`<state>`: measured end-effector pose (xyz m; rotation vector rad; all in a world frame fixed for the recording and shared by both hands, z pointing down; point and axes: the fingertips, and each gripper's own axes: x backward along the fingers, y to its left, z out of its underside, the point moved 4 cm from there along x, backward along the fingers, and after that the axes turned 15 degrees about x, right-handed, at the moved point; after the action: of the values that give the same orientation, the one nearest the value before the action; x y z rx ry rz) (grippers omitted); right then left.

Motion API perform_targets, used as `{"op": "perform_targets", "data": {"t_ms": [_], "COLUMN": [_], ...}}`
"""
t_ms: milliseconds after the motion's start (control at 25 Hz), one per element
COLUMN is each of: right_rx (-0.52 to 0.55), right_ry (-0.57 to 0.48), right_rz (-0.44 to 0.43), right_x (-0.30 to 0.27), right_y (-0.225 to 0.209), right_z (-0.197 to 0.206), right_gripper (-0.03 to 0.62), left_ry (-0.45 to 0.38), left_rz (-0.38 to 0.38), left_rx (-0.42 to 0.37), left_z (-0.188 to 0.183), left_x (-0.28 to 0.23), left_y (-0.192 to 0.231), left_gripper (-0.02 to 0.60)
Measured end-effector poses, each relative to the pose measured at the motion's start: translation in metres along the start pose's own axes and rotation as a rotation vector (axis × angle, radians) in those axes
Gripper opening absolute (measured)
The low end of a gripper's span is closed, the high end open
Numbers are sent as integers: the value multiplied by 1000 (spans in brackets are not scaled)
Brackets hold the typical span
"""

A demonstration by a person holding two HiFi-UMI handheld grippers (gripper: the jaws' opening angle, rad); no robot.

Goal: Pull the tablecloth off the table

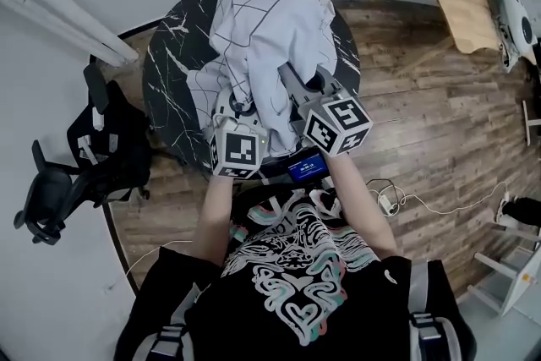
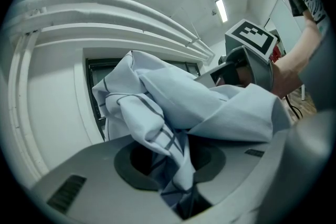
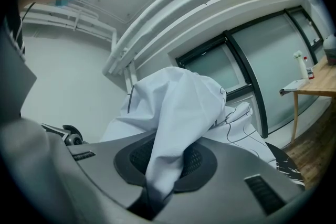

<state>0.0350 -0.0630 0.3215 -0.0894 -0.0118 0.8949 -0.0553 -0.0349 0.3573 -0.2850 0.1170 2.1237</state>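
Black chair (image 1: 114,152) left; wooden desk (image 1: 465,0) upper right; power strip (image 1: 387,200) on floor (image 1: 439,123)

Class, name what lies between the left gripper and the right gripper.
Bunched tablecloth, gripped by left gripper and right gripper, seen in the head view.

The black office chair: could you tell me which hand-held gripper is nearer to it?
Left. The left hand-held gripper is right of the chair; the right hand-held gripper lies farther right.
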Motion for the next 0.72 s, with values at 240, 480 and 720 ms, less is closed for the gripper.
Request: {"op": "perform_targets", "data": {"t_ms": [240, 480, 720], "right_rx": [0, 2, 15], "right_ry": [0, 7, -6], "right_rz": [0, 1, 19], "right_x": [3, 2, 2], "right_y": [0, 1, 1], "right_z": [2, 3, -1], "right_gripper": [72, 71, 67], "left_ry": [4, 11, -1], "left_rz": [-5, -2, 6], "left_rx": [-4, 0, -3], "left_z": [1, 3, -1], "left_x": [1, 1, -1], "left_y": [-3, -2, 0], "left_gripper": [126, 126, 124]}}
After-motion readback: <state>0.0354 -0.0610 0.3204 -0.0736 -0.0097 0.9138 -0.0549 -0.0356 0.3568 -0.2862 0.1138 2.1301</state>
